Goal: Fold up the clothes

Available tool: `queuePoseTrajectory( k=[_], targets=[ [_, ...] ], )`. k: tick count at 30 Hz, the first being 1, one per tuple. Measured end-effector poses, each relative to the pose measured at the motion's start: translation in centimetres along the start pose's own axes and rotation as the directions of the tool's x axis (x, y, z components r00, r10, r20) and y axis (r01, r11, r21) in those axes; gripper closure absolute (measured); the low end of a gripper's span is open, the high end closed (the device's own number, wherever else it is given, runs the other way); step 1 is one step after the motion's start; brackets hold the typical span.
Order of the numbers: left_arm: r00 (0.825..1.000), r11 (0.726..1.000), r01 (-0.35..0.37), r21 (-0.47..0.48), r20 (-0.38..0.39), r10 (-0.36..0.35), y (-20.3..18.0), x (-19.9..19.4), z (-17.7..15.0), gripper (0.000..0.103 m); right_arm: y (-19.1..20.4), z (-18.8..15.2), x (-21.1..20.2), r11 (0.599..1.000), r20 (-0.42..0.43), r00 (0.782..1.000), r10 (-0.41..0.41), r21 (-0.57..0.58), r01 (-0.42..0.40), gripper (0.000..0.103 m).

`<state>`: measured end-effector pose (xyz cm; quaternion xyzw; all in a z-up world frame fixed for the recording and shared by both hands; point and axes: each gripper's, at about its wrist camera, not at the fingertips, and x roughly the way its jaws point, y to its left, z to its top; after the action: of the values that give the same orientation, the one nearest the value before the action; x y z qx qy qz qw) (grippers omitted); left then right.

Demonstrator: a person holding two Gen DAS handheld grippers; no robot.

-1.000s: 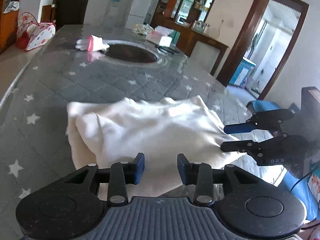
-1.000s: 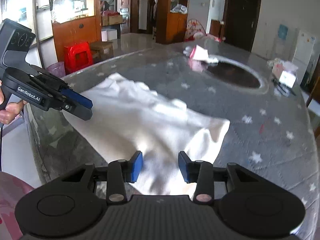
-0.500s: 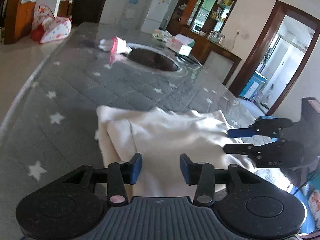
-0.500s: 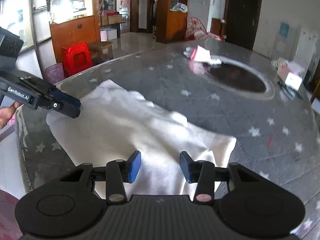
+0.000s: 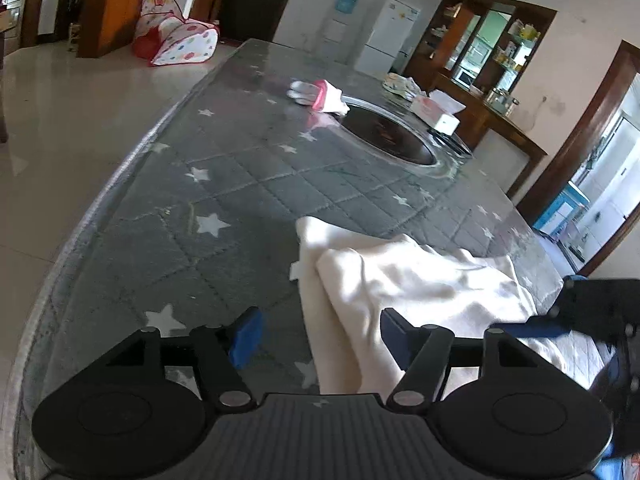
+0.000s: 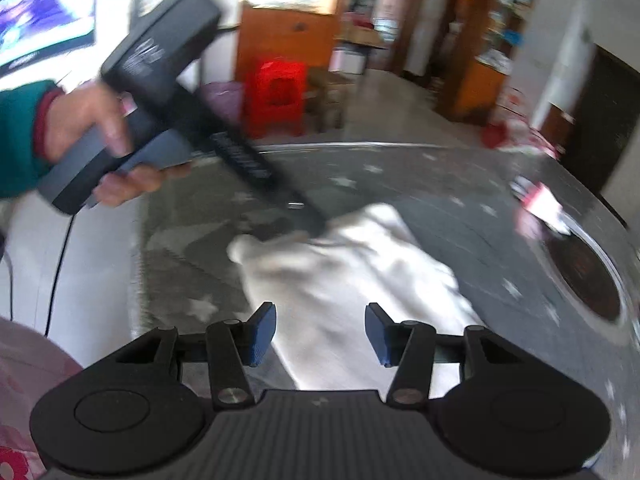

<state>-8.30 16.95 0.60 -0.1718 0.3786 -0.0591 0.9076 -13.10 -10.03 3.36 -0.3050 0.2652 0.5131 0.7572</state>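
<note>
A cream-white garment (image 5: pixel 400 284) lies crumpled, partly folded over itself, on the grey star-patterned table (image 5: pixel 224 184). My left gripper (image 5: pixel 320 338) is open over the garment's left edge, holding nothing. In the right wrist view, which is blurred, the garment (image 6: pixel 352 272) lies ahead of my open, empty right gripper (image 6: pixel 320 332). The left gripper (image 6: pixel 312 220), held in a hand, reaches down to the garment's far edge there. The right gripper's body (image 5: pixel 592 312) shows at the right of the left wrist view.
A dark round inset (image 5: pixel 388 136) lies in the table's middle, with a pink-and-white item (image 5: pixel 320 94) beside it and a tissue box (image 5: pixel 436 114) beyond. The table's curved edge (image 5: pixel 108 192) runs at the left. A red stool (image 6: pixel 276 96) stands on the floor.
Both grippers have opened wider. The left wrist view has swung left, so the garment now lies to the right. The right wrist view has swung left and blurred; the left gripper now appears much closer.
</note>
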Motion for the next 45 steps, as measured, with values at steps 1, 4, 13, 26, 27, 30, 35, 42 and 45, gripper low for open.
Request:
queuePoseTrajectory(
  k=[1,4,13,26,27,30,35,42,45],
  targets=[
    [1.0,1.0,0.0,-0.008,0.002,0.0,0.1,-0.1,0.0,0.031,0.7,0.5,0.6,0.999,-0.003,1.0,0.009,-0.032,-0.009,0.053],
    [1.0,0.999,0.006,-0.035,0.005,-0.006,0.4,-0.3,0.2,0.031,2.2,1.3,2.0,0.995,-0.011,1.0,0.024,-0.093,-0.025,0.053],
    [0.997,0.981,0.071,-0.182,-0.014,-0.074,1.8,0.0,0.0,0.023,4.7,1.8,5.5,0.987,-0.009,1.0,-0.022,-0.16,0.02,0.071],
    [0.983,0.909,0.151,-0.389,-0.038,-0.18,1.3,1.6,0.0,0.023,0.6,2.1,1.2,0.999,0.122,0.992,-0.009,0.053,0.003,0.092],
    [0.98,0.897,0.161,-0.412,-0.042,-0.195,1.2,1.9,0.0,0.025,0.5,2.0,0.9,0.998,0.13,0.992,-0.009,0.06,0.001,0.092],
    [0.968,0.864,0.188,-0.467,-0.059,-0.243,0.9,3.1,-0.2,0.043,0.2,1.7,0.6,0.997,0.144,0.989,-0.007,0.074,-0.004,0.093],
    [0.963,0.843,0.189,-0.504,-0.073,-0.26,0.5,4.6,-0.5,0.071,0.2,1.1,0.7,0.997,0.136,0.991,0.015,0.075,-0.026,0.092],
    [0.968,0.863,0.173,-0.475,-0.078,-0.237,0.4,4.8,-0.4,0.08,-1.5,0.0,-0.4,0.992,0.136,0.991,-0.002,0.122,-0.014,0.082],
    [0.97,0.869,0.17,-0.464,-0.077,-0.231,0.3,4.9,-0.4,0.08,-3.2,-1.3,-1.2,0.982,0.114,0.99,-0.08,0.179,0.058,0.077]
  ],
)
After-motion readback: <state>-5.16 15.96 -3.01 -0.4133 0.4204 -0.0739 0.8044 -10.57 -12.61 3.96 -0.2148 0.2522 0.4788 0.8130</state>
